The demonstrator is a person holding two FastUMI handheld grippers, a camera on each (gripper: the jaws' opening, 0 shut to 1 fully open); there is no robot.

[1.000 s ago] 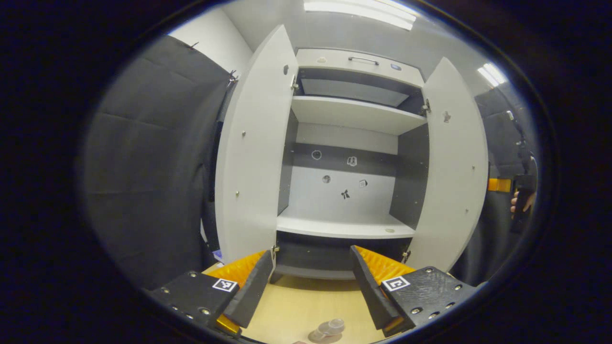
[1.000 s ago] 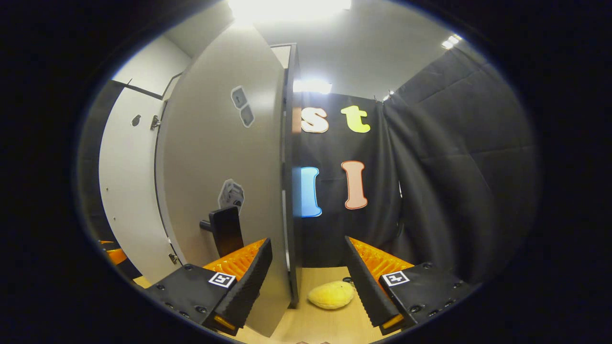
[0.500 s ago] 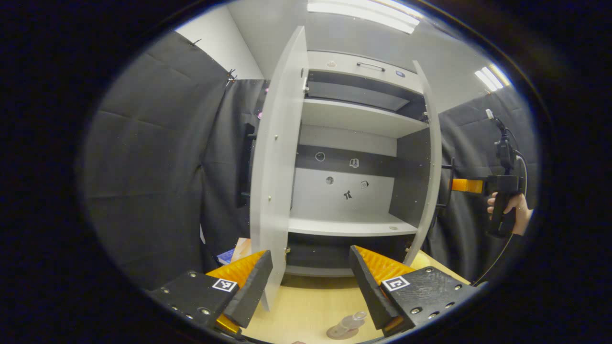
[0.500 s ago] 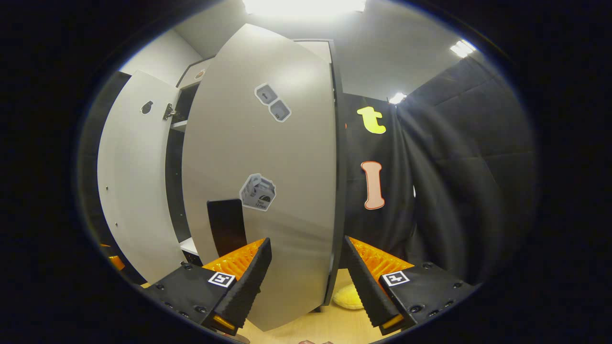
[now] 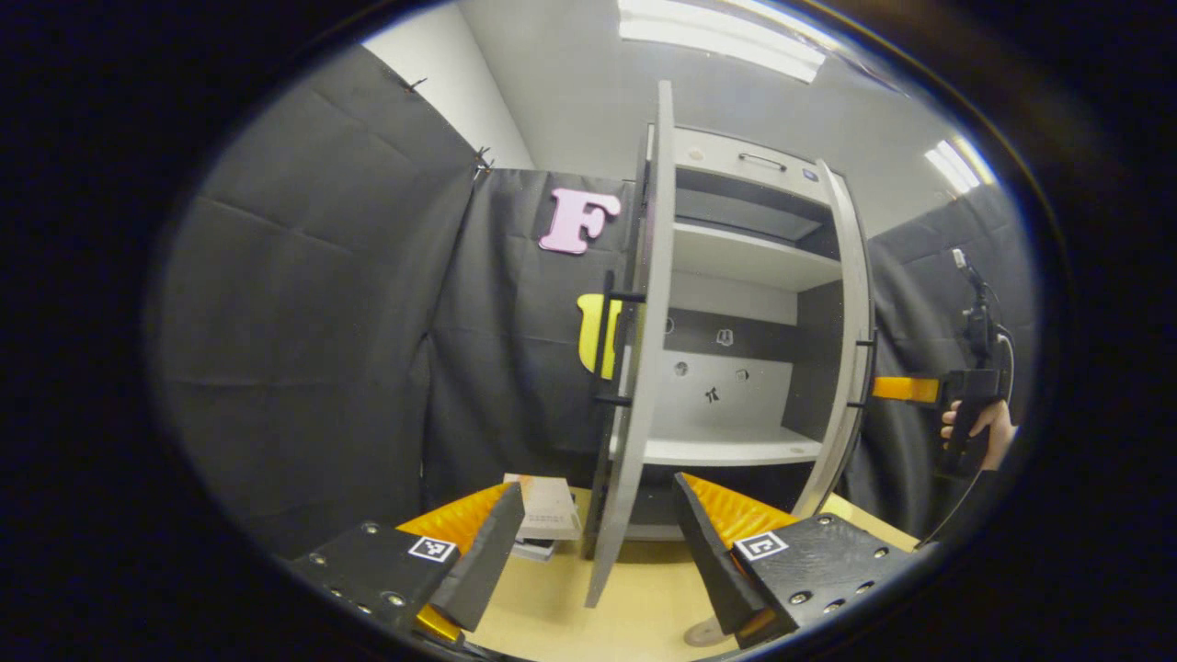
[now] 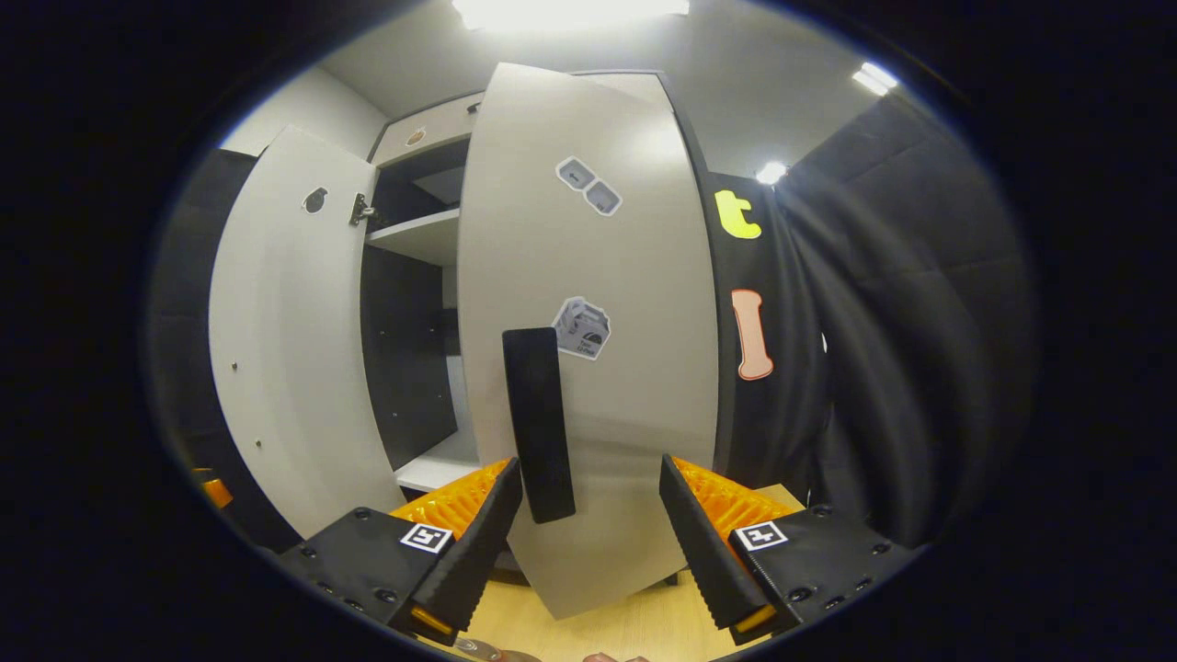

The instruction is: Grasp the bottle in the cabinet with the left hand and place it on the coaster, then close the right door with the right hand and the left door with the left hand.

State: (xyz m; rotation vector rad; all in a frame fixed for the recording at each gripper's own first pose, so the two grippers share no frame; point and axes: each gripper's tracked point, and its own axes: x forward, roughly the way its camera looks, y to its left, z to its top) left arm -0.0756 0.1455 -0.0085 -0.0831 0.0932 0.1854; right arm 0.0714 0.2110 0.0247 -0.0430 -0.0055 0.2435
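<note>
Shelves bare; both doors ajar. Our right gripper [image 6: 588,542] gapes empty before right door [image 6: 588,368]; left gripper [image 5: 593,552] likewise at left door [image 5: 634,386].

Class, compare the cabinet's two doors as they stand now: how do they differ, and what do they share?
The right door shows its outer face with stickers and a black handle; the left door shows its plain inner face. The right door sits just ahead of the right gripper; the left door stands farther off. Both are pale grey and open.

No wording can be read; the stickers on the right door [image 6: 588,368] are too small.
</note>
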